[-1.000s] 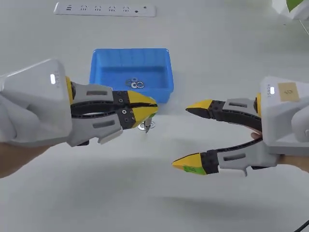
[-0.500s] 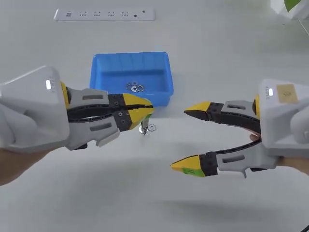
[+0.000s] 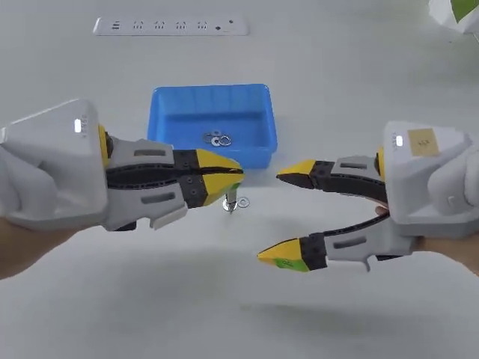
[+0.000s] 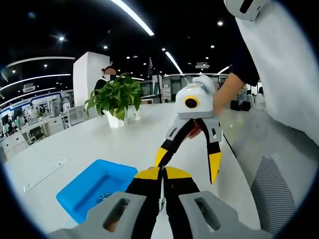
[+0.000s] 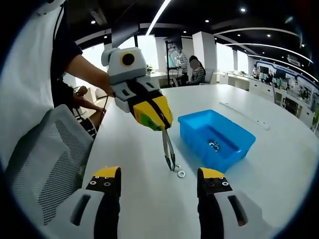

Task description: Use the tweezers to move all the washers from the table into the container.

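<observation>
Pointing tips-down, tweezers (image 5: 168, 149) near-upright in left tool (image 5: 160, 122), beside washer (image 5: 181, 174).

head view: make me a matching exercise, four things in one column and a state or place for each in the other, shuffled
Column one
1. left gripper
2. right gripper
3. container
4. power strip

Column two
a. jaws wide apart, holding nothing
b. lying on the table beyond the container
c. shut on the tweezers
d. blue, with a few washers inside

Pairs: 1-c, 2-a, 3-d, 4-b
</observation>
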